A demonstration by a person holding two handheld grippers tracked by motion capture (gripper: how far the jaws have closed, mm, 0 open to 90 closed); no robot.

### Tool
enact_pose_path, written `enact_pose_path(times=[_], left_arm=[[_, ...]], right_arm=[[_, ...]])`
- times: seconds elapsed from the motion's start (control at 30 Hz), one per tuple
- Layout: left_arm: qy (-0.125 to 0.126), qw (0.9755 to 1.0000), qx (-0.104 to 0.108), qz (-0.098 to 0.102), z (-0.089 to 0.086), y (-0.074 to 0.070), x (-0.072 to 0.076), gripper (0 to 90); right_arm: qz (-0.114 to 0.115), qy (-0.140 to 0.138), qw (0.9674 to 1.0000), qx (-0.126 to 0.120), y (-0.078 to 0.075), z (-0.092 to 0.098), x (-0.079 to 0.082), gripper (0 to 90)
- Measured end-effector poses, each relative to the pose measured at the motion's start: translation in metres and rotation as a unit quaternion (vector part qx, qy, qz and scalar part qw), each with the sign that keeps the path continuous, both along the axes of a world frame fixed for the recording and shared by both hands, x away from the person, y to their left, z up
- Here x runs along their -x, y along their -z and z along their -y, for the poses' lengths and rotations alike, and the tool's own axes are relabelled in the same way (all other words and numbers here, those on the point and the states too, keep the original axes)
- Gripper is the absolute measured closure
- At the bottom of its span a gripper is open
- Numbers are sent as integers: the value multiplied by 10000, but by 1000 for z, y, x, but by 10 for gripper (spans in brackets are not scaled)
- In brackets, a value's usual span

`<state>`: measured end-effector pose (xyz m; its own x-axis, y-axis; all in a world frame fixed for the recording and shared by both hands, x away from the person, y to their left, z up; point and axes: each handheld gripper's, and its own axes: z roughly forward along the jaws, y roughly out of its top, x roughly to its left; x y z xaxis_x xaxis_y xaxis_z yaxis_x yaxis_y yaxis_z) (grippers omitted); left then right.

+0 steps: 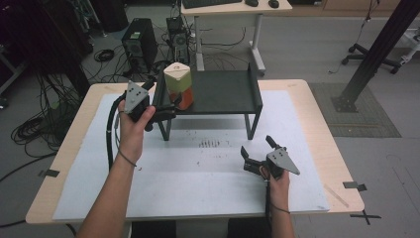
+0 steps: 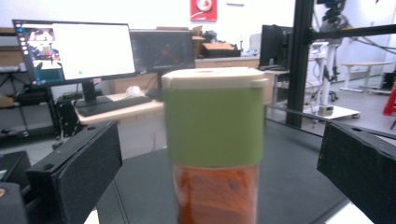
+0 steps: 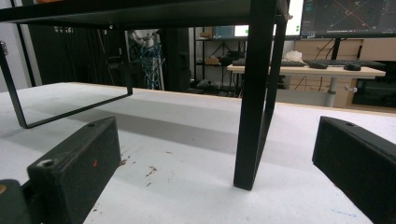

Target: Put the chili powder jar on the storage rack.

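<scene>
From above, the room is a cluttered lab: cables and a computer tower on the floor at the far left, a desk at the far side, and in the middle a wooden table (image 1: 317,144) covered with a white mat. On the mat stands a low black shelf (image 1: 223,91) on thin legs. A jar (image 1: 177,85) with a cream lid, green band and orange contents sits at the shelf's left end, close to the near-left corner. The left gripper (image 1: 166,108) is held up to it, jaws spread to either side of the jar's base. The right gripper (image 1: 255,153) rests low on the mat at the near right, well apart from the shelf, its jaws parted and empty.

In the left gripper view, the jar (image 2: 214,140) stands upright on the dark shelf surface, between the two black jaws, which are wide open with clear gaps on both sides. Monitors and desks lie beyond. The jar seems to sit a little left of centre, so I'd judge the left jaw would meet it first on closing and could push or tip it. It is tall and near the edge, so a nudge might send it off the shelf.

In the right gripper view, the open jaws frame the white mat and a black shelf leg (image 3: 254,93) close ahead. A forward move of this hand could knock the leg and jolt the shelf.
</scene>
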<state>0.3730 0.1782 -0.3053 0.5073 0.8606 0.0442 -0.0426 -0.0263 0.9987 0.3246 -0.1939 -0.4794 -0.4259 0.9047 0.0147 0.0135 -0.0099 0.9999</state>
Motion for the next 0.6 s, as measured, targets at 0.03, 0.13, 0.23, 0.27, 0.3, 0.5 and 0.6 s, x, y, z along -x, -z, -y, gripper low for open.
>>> enact_pose_path(times=[0.03, 0.13, 0.23, 0.27, 0.3, 0.5, 0.6], left_arm=[[-2, 10000, -17, 22, -1, 0, 3, 2], [2, 10000, -20, 42, -4, 2, 10, 2], [-4, 10000, -46, 43, -7, 6, 16, 2], [-5, 10000, -44, 41, -8, 8, 19, 2], [-6, 10000, -40, 32, -10, 10, 21, 2], [13, 10000, -76, 40, -18, 26, 32, 2], [30, 10000, -77, 25, -23, 34, 37, 2]], right_arm=[[1, 0, 10000, -1, 0, 0, 0, 8], [-1, -4, 10000, 5, 0, 0, 0, 9], [-2, -4, 10000, 2, 0, 0, 0, 9], [-2, -5, 10000, 1, 0, 0, 0, 9], [-4, -5, 10000, 1, 0, 0, 0, 8], [1, -8, 10000, 4, 0, 0, 0, 8], [-1, -8, 10000, 2, 0, 0, 0, 9]])
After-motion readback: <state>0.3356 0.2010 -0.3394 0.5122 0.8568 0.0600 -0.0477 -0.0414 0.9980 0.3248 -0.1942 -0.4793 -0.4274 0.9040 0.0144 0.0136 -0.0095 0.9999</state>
